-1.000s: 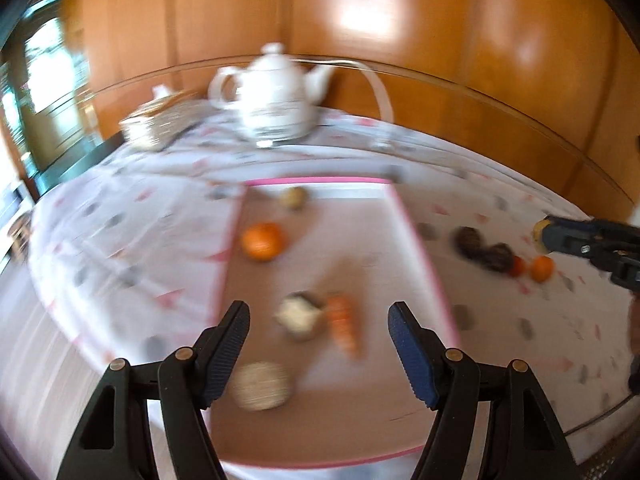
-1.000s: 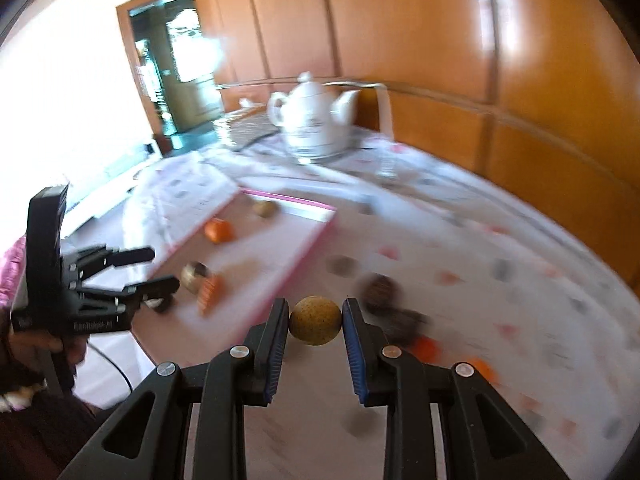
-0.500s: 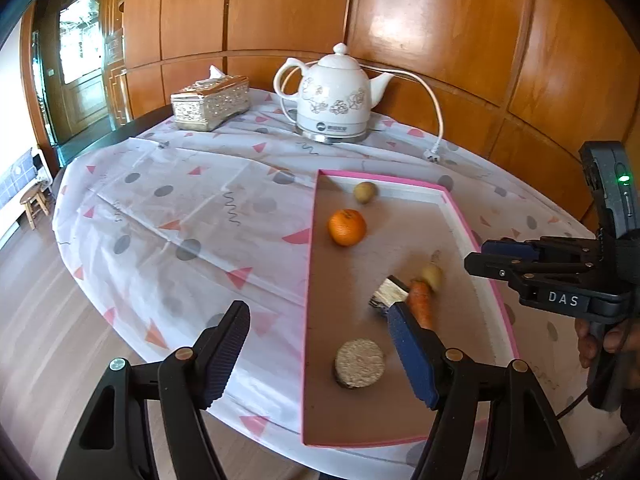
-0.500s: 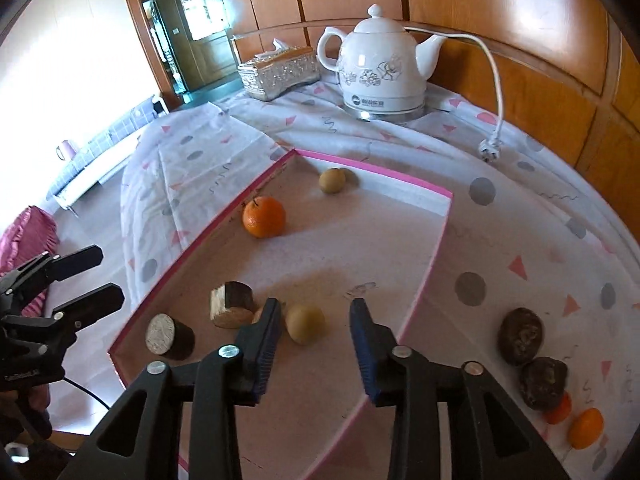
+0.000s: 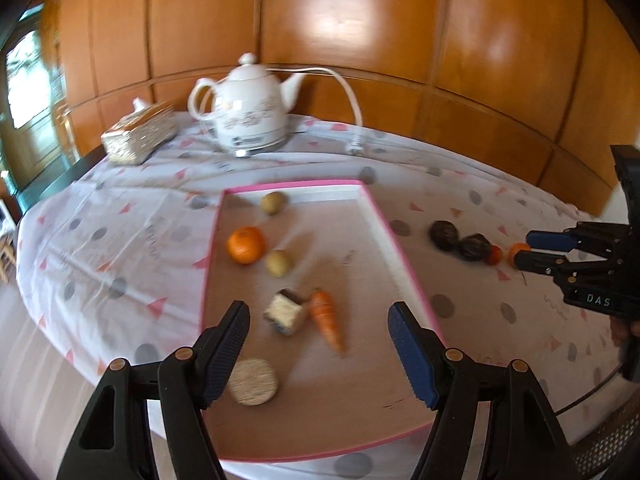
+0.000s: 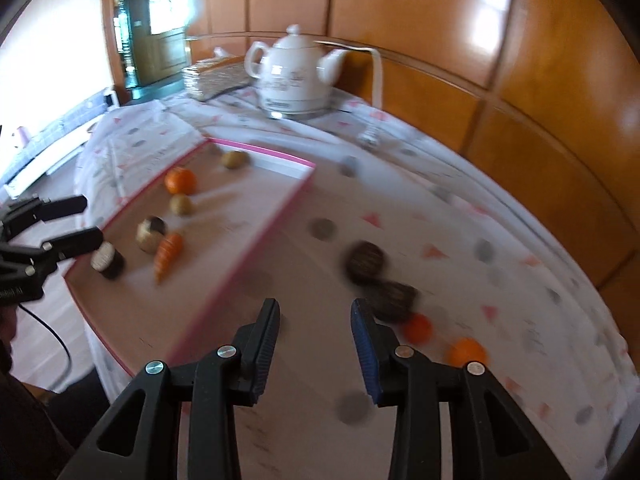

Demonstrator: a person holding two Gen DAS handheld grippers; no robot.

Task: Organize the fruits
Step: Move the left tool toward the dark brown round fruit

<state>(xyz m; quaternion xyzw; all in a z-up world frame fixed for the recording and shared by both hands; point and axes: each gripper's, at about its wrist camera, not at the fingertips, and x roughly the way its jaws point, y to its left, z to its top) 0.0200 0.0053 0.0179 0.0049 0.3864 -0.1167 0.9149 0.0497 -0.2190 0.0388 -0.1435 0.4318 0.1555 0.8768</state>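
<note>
the right gripper (image 6: 314, 344) stood empty, jaws parted after just opening, nothing between them. it hung over bare cloth just right of the pink-rimmed tray (image 6: 256, 240). nearest it, ahead and to its right, lay a dark ridged fruit (image 6: 394, 296), almost at the right jaw's tip; by my judgement this was the next pick, needing a small swing rightward. its long axis could not be told through the blur. a second dark fruit (image 6: 366, 262) sat just beyond, and two small orange fruits (image 6: 418, 327) lay farther right of the tray. the left gripper (image 5: 318, 344) hovered released over the tray's near end, well apart from that cluster, so the right hand was nearer. inside the tray lay a carrot (image 5: 326, 318), an orange (image 5: 246, 245) and two yellowish round fruits (image 5: 278, 263).
</note>
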